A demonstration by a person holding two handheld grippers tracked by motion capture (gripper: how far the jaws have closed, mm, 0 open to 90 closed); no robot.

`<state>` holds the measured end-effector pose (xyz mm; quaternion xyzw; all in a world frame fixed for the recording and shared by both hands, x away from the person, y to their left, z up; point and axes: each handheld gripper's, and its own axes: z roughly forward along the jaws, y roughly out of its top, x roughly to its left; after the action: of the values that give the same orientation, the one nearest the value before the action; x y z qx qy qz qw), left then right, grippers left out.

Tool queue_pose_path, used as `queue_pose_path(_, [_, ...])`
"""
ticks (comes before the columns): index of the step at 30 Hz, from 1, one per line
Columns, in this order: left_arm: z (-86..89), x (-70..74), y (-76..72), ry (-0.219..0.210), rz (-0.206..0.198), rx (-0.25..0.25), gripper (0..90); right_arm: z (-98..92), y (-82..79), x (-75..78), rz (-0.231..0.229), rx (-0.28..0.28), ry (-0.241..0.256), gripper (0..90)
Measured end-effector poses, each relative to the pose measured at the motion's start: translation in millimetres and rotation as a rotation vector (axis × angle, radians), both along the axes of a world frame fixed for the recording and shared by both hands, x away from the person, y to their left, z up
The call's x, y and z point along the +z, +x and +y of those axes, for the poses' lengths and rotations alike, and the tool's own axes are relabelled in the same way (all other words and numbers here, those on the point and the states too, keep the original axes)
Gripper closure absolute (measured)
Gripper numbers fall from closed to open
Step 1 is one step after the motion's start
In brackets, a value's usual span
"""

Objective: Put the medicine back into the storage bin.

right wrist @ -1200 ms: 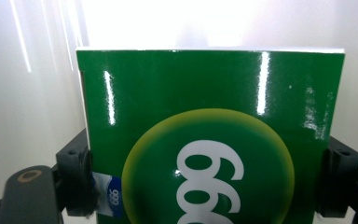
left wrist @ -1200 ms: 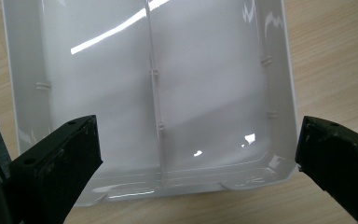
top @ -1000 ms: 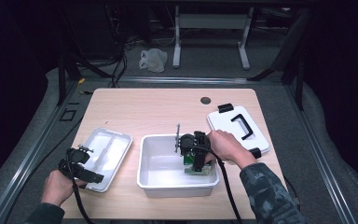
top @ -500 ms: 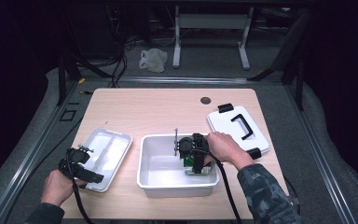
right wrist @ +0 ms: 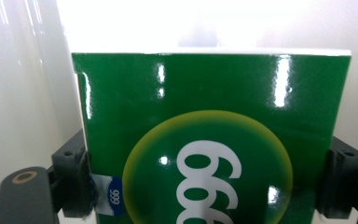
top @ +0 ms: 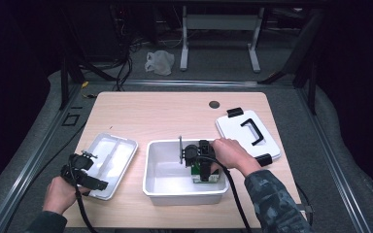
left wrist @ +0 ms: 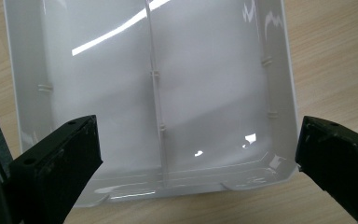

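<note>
The box [right wrist: 212, 140] is glossy green with a yellow-edged green circle, white numerals and a small blue label. The bin [top: 161, 187], tray [left wrist: 168, 93] and lid [top: 233, 127] are white; lid handle black; desk [top: 165, 116] pale wood.

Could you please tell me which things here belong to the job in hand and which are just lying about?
In the job:
right tool
green box
white bin

Lying about:
divided tray
bin lid
plastic bag on the floor
</note>
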<state>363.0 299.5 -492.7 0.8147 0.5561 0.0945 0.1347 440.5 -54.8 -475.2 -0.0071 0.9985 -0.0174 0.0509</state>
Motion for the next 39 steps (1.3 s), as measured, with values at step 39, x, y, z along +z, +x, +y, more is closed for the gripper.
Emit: queue_pose_path(39, [6.0, 11.6, 6.0, -0.016, -0.030, 0.015, 0.0, -96.1, -37.5, 97.5, -0.084, -0.322, 0.300, 0.0])
